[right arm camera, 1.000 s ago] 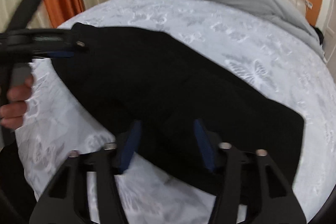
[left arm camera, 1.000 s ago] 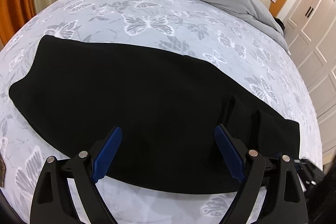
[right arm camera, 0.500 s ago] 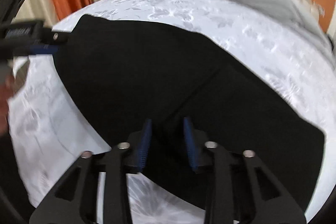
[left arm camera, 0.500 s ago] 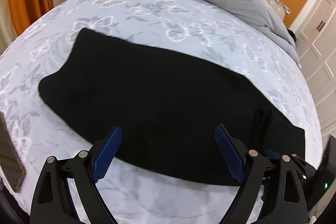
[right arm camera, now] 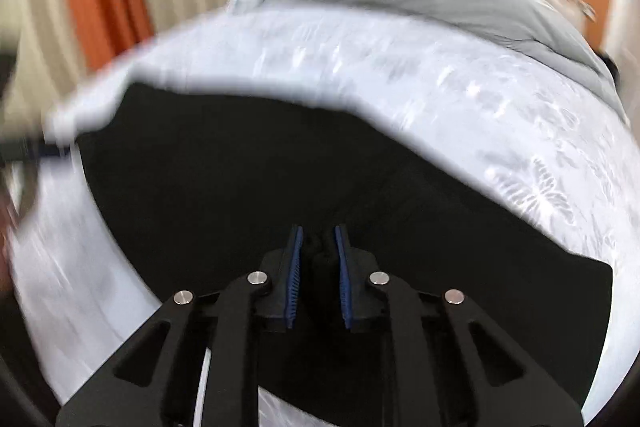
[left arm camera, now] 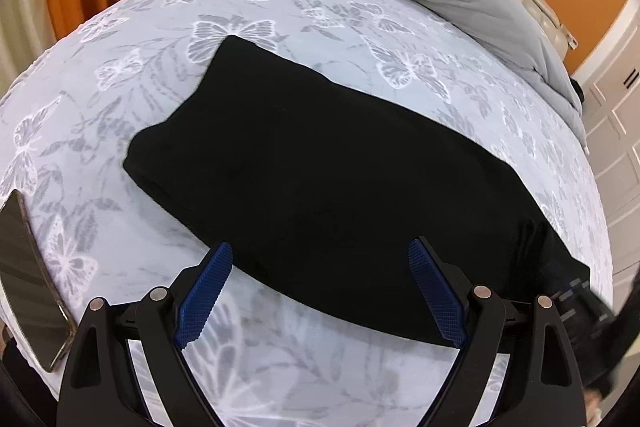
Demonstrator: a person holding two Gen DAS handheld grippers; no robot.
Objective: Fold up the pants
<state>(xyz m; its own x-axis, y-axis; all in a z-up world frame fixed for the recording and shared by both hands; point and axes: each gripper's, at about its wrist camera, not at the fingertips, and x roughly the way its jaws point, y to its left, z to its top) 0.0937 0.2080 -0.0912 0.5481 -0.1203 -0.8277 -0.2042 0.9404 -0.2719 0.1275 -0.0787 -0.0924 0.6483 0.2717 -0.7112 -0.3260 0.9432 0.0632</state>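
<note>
Here the right gripper (right arm camera: 318, 239) had just been closing, pinching black pants (left arm camera: 320, 171) between its pads; the left gripper (left arm camera: 320, 259) gaped wide above them, empty.

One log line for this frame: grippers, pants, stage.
left gripper: open, empty | right gripper: jaws just closing, pinching pants | stage: mid-fold on bed

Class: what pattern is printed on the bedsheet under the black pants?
White and grey butterflies on the pale blue-grey bedsheet, clearest in the left wrist view.
</note>
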